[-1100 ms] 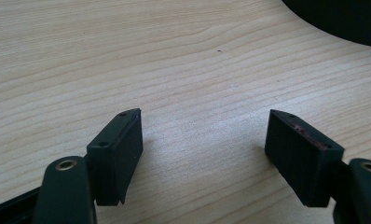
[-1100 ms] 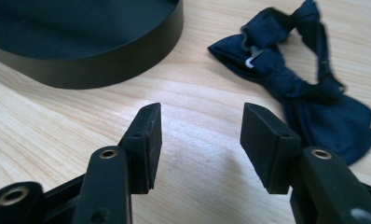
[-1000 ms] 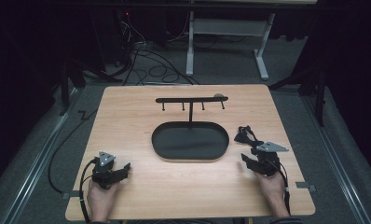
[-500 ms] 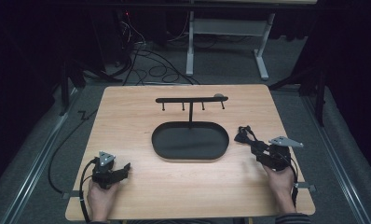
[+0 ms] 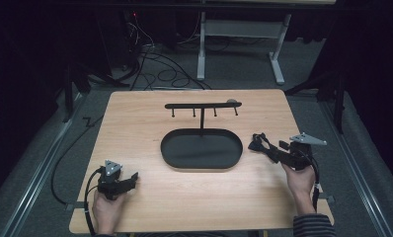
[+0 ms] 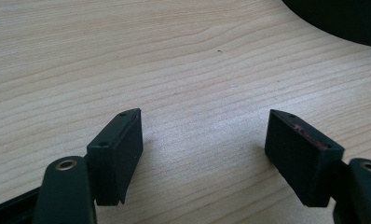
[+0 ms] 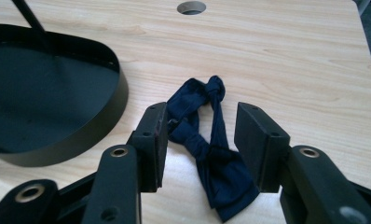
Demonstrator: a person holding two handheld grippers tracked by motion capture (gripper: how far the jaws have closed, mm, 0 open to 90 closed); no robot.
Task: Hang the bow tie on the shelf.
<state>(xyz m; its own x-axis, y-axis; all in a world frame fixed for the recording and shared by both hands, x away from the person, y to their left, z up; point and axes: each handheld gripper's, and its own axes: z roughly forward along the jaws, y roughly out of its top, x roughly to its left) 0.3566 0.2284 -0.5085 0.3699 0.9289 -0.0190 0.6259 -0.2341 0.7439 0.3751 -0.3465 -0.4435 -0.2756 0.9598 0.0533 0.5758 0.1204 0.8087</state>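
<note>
A dark blue knotted cloth (image 7: 212,91) lies on the wooden table (image 5: 135,128), just right of the black oval tray (image 5: 200,168). My right gripper (image 7: 200,140) points at the cloth with one jaw on each side of it. Its jaws have just been closing; the left pad brushes the fabric, the right pad stands clear, and nothing is pinched. From above, the right gripper (image 5: 264,146) reaches the cloth (image 5: 256,140) from the right. My left gripper (image 5: 131,178) rests near the front left edge, open. The left gripper (image 6: 204,149) has bare wood between its pads.
A black rack (image 5: 203,105) with several small hooks stands on a post rising from the tray's far rim. The tray's wall (image 7: 97,123) is close to the left of the right gripper. A round hole (image 7: 191,7) sits in the tabletop beyond the cloth. Cables lie on the floor behind.
The right hand has lifted and shifted right, toward the table's edge, and its jaws stand narrower around the cloth. The cloth and the left gripper have stayed put.
</note>
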